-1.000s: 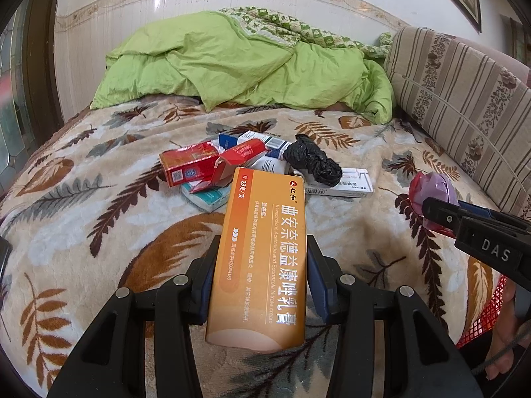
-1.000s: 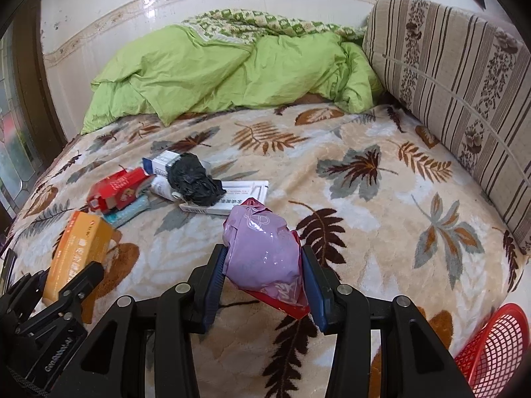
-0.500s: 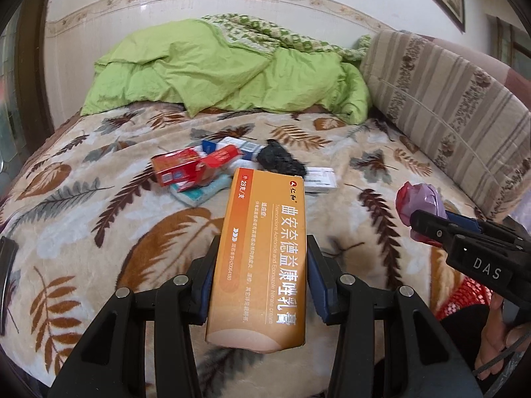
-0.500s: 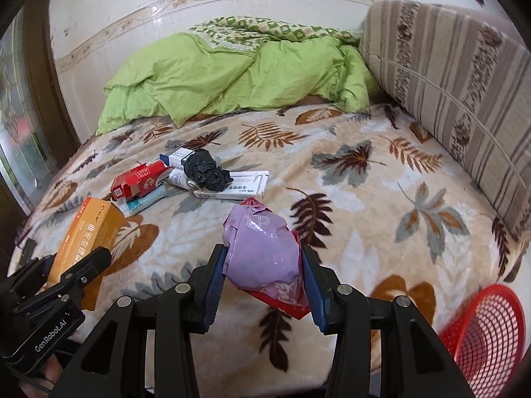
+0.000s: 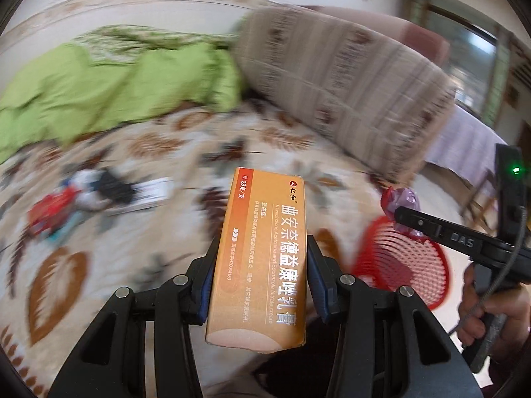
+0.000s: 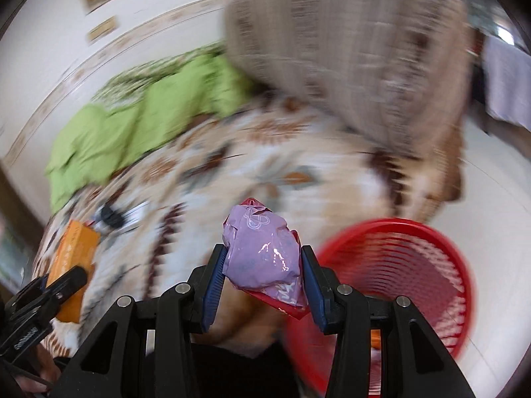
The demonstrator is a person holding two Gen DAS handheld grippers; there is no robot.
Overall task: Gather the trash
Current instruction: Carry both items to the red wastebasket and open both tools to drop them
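My left gripper [image 5: 260, 273] is shut on a tall orange medicine box [image 5: 262, 252] with white print, held upright above the bed edge. My right gripper [image 6: 262, 270] is shut on a crumpled purple and red plastic packet [image 6: 262, 252]. In the left wrist view that right gripper [image 5: 403, 210] shows at the right, with the packet [image 5: 400, 200] above a red plastic basket [image 5: 405, 265]. The same basket [image 6: 395, 265] lies low right in the right wrist view. More trash [image 5: 89, 195], red and white boxes and a black bag, stays in a blurred pile on the bed.
A leaf-patterned blanket [image 5: 159, 232] covers the bed, with a green quilt [image 5: 116, 86] at its head and a striped cushion [image 5: 338, 93] along the right side. A person's hand [image 5: 488, 311] holds the right gripper's handle. The left gripper and orange box [image 6: 71, 255] show at lower left.
Both grippers have swung right, away from the trash pile toward the bed's edge, each keeping its item. The red basket has come into full view below the right gripper. Views are now motion-blurred.
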